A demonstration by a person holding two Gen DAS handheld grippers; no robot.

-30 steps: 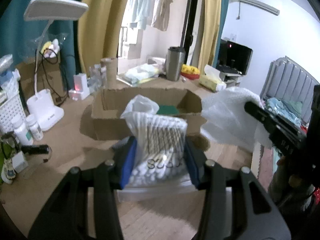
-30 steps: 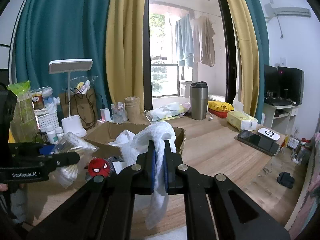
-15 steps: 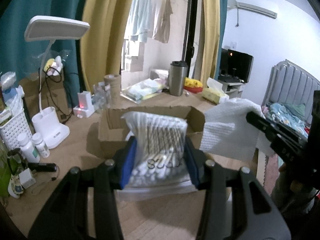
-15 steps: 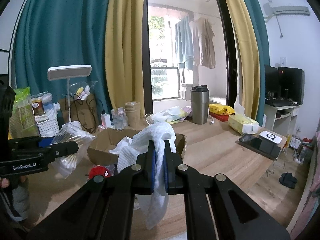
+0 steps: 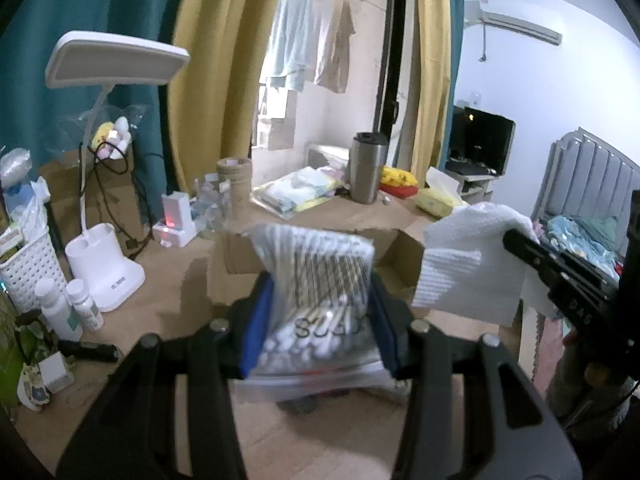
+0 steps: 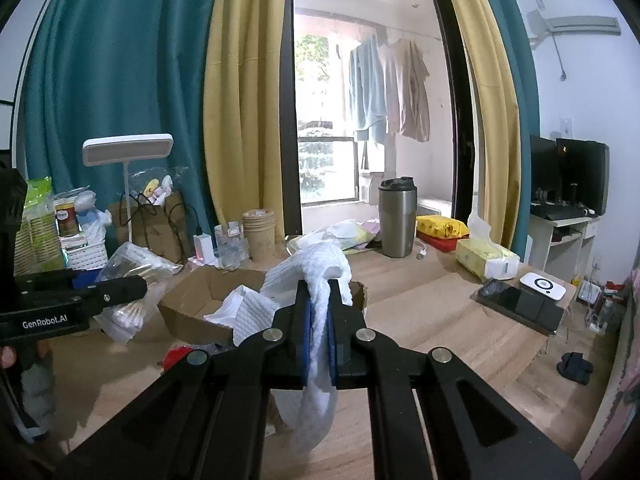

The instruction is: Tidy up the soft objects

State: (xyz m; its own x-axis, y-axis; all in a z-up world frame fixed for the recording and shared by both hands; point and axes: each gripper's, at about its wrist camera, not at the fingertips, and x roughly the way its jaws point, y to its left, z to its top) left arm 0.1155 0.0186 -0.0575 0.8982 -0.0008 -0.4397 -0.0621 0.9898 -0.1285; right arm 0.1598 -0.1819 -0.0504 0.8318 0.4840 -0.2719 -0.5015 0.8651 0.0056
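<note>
A: What does the left gripper (image 5: 318, 320) hold?

B: A clear bag (image 5: 320, 300) full of cotton swabs. The blue fingers (image 5: 256, 328) pinch it from both sides. The bag is up in the air, in front of the box (image 5: 394, 256).

A: And the right gripper (image 6: 319, 340)?

B: Its fingers (image 6: 305, 344) are pressed together on a white cloth (image 6: 316, 280). The cloth hangs over the tips and droops down under them.

A: Where is the cloth?

B: It is up off the desk (image 6: 432, 316), near the right end of the box. From the left camera it shows on the right side, just beside the bag but not touching it.

A: What is in the box?

B: Something white sticks up inside it. I cannot tell what else.

A: Is there a toy?

B: A bit of something red (image 6: 176, 358) lies on the desk near the box. Most of it is hidden.

A: What else is on the desk?

B: A white lamp (image 5: 108, 276), two small bottles (image 5: 68, 308), a steel cup (image 6: 397, 218), a tissue pack (image 6: 486, 260) and a phone (image 6: 516, 304).

A: Do you see the person?

B: Only a bit of a hand (image 6: 8, 358) under the left gripper.
</note>
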